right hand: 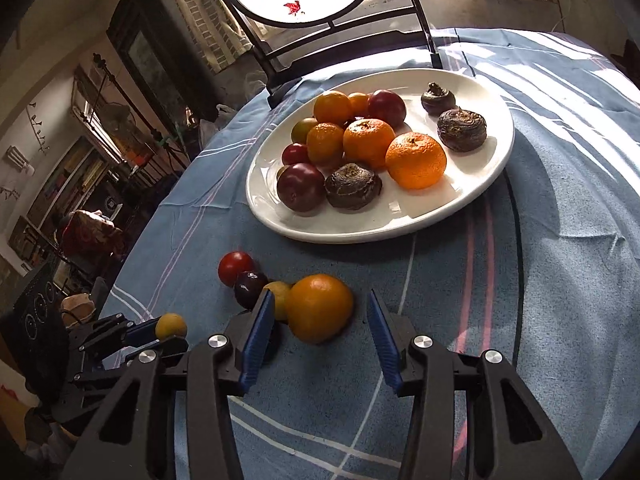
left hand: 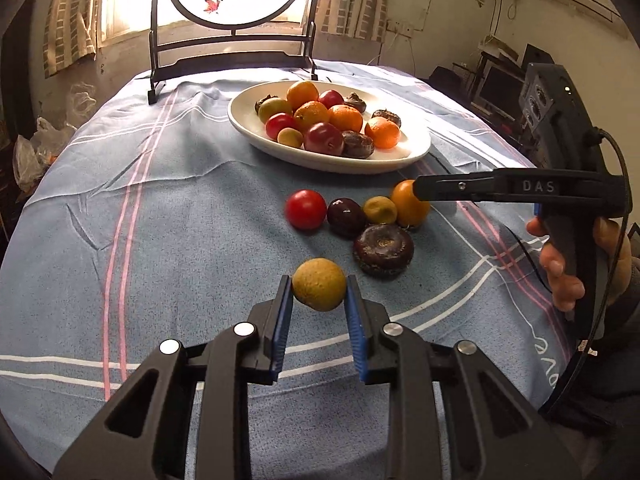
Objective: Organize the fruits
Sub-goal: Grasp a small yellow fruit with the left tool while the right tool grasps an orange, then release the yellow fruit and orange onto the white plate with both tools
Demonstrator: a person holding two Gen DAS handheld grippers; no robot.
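Note:
My left gripper is shut on a small yellow-green fruit and holds it just above the blue cloth; the same fruit shows in the right wrist view. My right gripper is open around an orange that lies on the cloth, with neither pad touching it. Beside the orange lie a yellow fruit, a dark plum, a red tomato and a brown water chestnut. A white oval plate behind them holds several oranges, plums, tomatoes and chestnuts.
A dark framed round screen stands at the table's far edge behind the plate. The blue checked tablecloth is wrinkled left of the plate. The table's edges drop off left and right, with room clutter beyond.

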